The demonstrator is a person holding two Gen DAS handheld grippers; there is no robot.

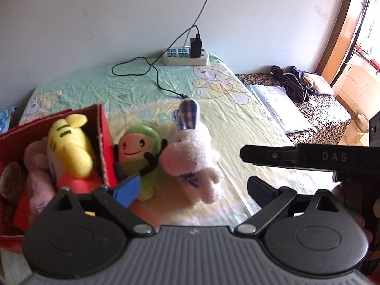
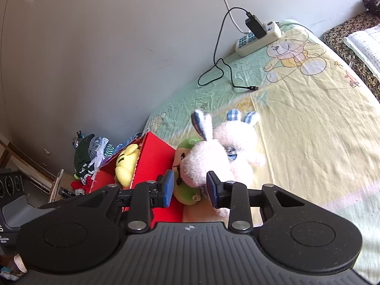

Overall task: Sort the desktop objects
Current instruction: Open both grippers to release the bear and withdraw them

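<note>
We judged the white plush rabbit (image 2: pixel 209 159) light, soft and easy to squash, so its thick head or body seemed the best place to hold. It stood on the surface (image 2: pixel 308 142) beside the green plush (image 1: pixel 140 156), right of the red box (image 1: pixel 104 147). The right gripper (image 2: pixel 188 188) was half open, its fingers at both sides of the rabbit's head, not yet pressing. The left gripper (image 1: pixel 192 187) was wide open and empty, just before the rabbit.

Both grippers were the same build: a ribbed grey base, two round black discs, and black linkage arms with silver pivot screws. The left gripper (image 1: pixel 193 186) and the right gripper (image 2: pixel 190 188) had blue pads on the fingertips (image 2: pixel 169 188). White "DAS" lettering showed on a black finger.
</note>
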